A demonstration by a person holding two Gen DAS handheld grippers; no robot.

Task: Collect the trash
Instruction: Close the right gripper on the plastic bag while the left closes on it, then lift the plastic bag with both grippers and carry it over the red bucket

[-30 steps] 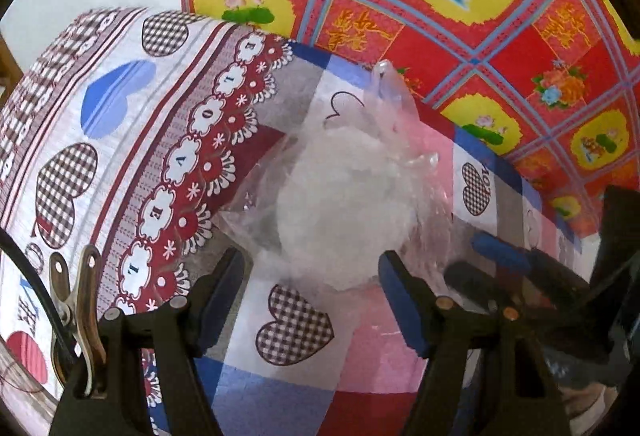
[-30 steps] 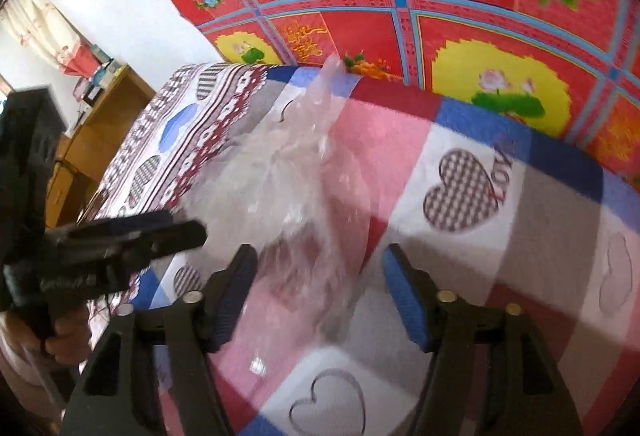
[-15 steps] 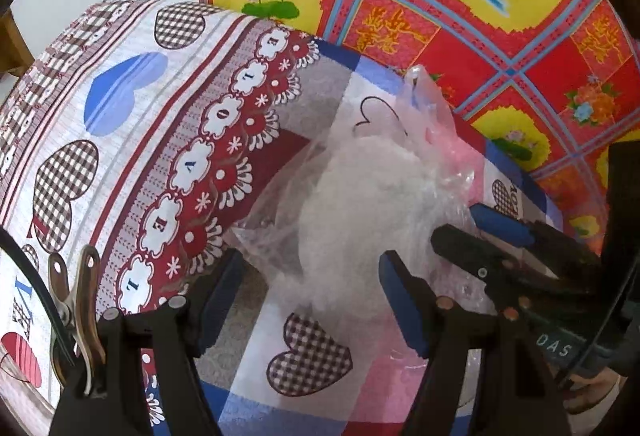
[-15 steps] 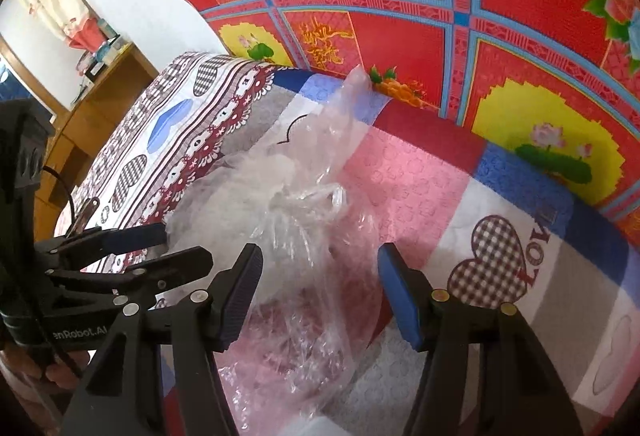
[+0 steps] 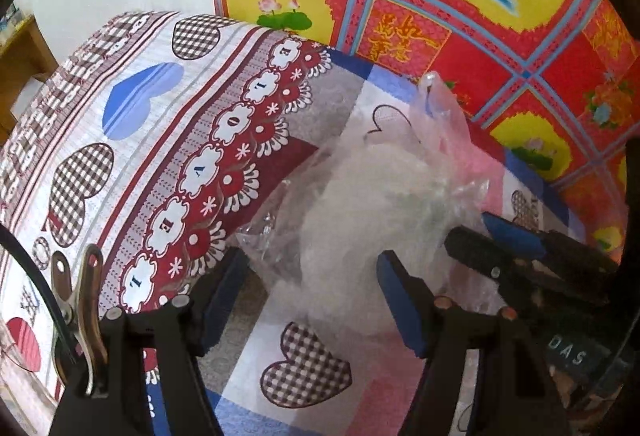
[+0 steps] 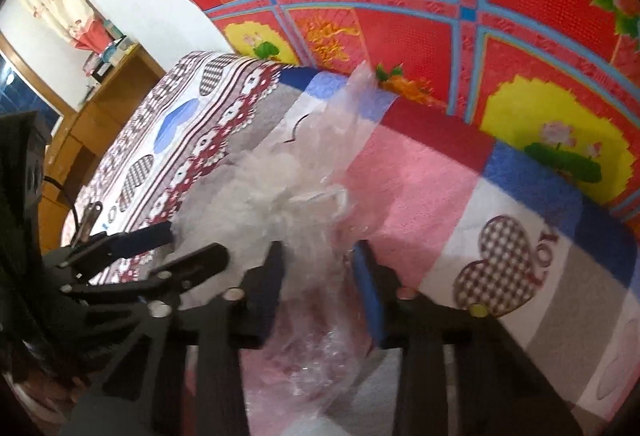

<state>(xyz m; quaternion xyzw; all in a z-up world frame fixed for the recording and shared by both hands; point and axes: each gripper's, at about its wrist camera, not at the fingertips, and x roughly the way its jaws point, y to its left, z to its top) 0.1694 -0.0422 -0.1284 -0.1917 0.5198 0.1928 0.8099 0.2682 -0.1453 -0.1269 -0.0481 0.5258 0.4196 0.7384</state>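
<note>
Right gripper (image 6: 320, 268) closing on blurred plastic bag (image 6: 304, 188)

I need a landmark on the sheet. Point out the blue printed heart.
The blue heart on the white stretch, left of the lettered red border; the heart above it and the heart below it are brown-checked.

"LOVE" letters on bedsheet (image 5: 208, 164) border; "DAS" on right gripper (image 5: 472, 236) body.
</note>
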